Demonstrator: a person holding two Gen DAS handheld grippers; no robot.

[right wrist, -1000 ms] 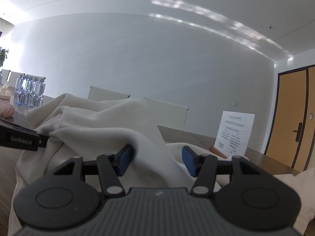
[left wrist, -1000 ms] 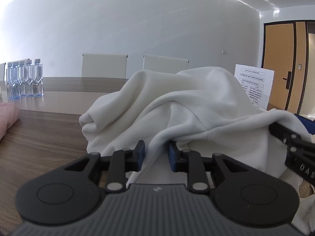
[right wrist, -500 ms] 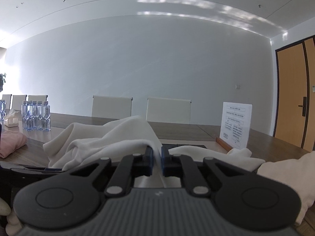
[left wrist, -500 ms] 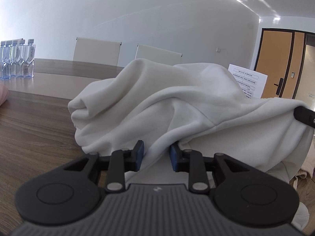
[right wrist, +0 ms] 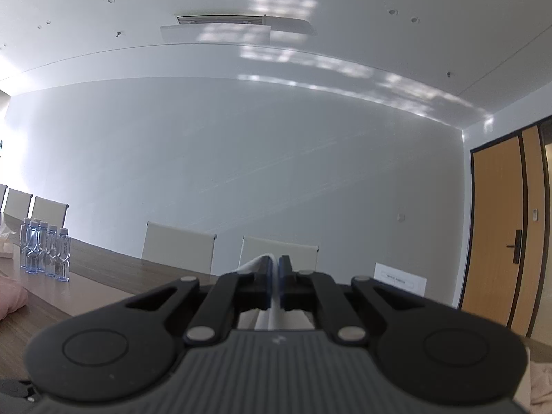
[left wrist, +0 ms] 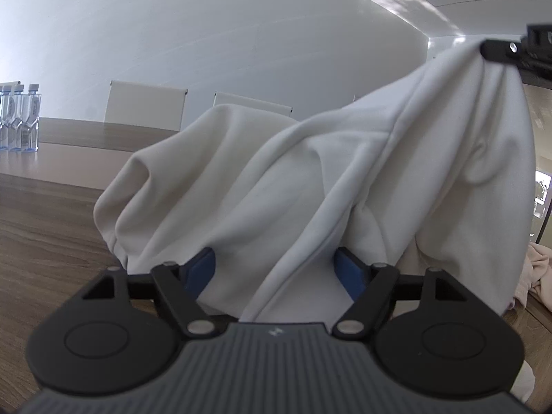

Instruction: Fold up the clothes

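Your right gripper [right wrist: 275,284] pinches the white garment [left wrist: 310,179] high, so it drapes to the wooden surface [left wrist: 41,241] (still bunched). Your left gripper [left wrist: 276,269], jaws spread, straddles a lower fold.

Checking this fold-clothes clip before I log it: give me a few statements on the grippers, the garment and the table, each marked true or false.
1. The right gripper has its jaws shut on the white garment. True.
2. The left gripper is clamped tight on the garment. False: its jaws stand wide apart, with cloth draped between them.
3. The garment lies flat on the wooden table. False: one part hangs from the right gripper, seen high at the left wrist view's right edge.
4. Water bottles stand on the table. True.
5. The wooden door is at the left of the right wrist view. False: it is at the right.
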